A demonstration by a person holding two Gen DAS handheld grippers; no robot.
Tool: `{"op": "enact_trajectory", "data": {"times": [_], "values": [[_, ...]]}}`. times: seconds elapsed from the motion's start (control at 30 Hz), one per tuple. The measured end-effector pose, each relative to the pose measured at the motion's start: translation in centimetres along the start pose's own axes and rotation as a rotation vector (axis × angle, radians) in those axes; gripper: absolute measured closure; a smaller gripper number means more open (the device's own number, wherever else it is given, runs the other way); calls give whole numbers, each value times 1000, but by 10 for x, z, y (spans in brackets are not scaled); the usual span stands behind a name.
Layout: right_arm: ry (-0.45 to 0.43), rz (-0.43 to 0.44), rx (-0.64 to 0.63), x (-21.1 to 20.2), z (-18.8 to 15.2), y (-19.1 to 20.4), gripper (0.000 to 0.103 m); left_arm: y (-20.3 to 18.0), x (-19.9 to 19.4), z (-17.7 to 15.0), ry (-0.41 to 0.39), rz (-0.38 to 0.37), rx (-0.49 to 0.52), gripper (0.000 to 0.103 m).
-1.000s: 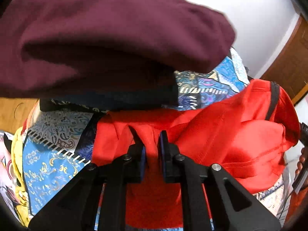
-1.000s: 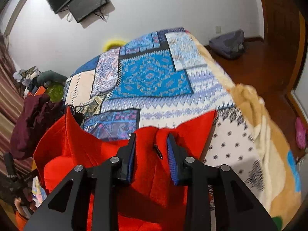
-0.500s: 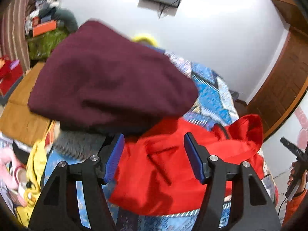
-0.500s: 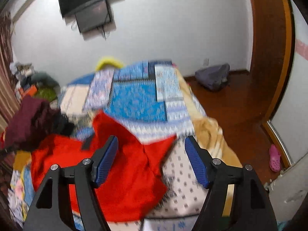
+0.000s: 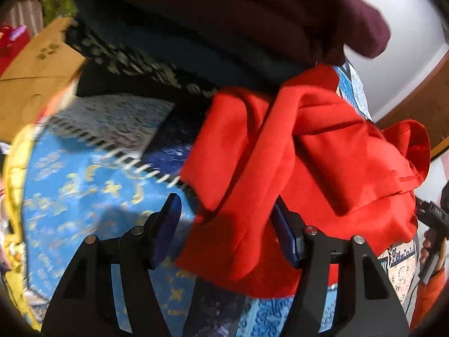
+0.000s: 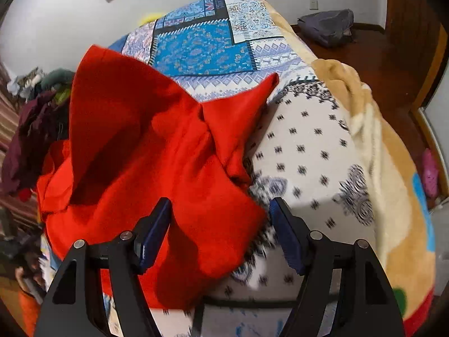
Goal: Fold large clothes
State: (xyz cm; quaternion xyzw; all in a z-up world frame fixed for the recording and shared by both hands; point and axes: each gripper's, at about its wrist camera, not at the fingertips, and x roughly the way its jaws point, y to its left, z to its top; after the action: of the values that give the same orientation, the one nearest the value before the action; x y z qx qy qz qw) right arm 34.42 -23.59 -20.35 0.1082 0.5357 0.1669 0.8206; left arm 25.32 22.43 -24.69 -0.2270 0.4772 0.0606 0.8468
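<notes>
Red garment (image 6: 157, 151) lies crumpled on bed (image 6: 308, 146), long axis unclear. Left gripper (image 5: 227, 230) and right gripper (image 6: 221, 233): jaws apart, holding nothing.

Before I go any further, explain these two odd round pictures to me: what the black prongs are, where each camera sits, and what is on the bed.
There is no robot here. A person holds a two-finger tool in each hand, and a wide-angle camera on each tool looks forward along its fingers, so the pictures bulge.

One picture is from the left gripper, the other from the right gripper. The black prongs with blue pads are the jaws. Both pairs stand wide open and hold nothing.

On the patchwork bedspread lies a crumpled red garment, the large piece to be folded; the left view shows it too. Beside it is a pile topped by a maroon garment. A tan blanket hangs over the bed's edge.
</notes>
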Motion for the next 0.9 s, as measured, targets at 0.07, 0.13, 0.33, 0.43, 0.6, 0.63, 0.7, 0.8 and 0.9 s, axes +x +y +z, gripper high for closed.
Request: {"op": "enact_trajectory", "data": {"times": [0.07, 0.13, 0.33, 0.43, 0.6, 0.63, 0.7, 0.8, 0.9], "values": [[-2, 25, -12, 5, 6, 4, 34, 0, 13, 4, 18, -36, -7, 40], [-4, 32, -15, 12, 12, 8, 32, 5, 20, 7, -7, -93, -52, 40], [-8, 40, 9, 30, 22, 17, 56, 17, 29, 19, -50, -240, -197, 34], [22, 66, 29, 34, 20, 16, 82, 12, 27, 22, -68, -253, -182, 59], [-58, 29, -26, 8, 3, 24, 85, -14, 10, 21, -75, -167, -49, 90], [-65, 34, -27, 2, -1, 23, 85, -17, -1, 18, -80, -169, -36, 90], [-71, 59, -14, -11, -7, 21, 85, -19, -15, 15, -82, -179, -26, 91], [-66, 103, 0, -32, -22, 17, 86, -25, -45, 6, -93, -198, 14, 91], [-73, 112, -24, -53, -39, 22, 86, -28, -73, -5, -113, -202, 61, 91]]}}
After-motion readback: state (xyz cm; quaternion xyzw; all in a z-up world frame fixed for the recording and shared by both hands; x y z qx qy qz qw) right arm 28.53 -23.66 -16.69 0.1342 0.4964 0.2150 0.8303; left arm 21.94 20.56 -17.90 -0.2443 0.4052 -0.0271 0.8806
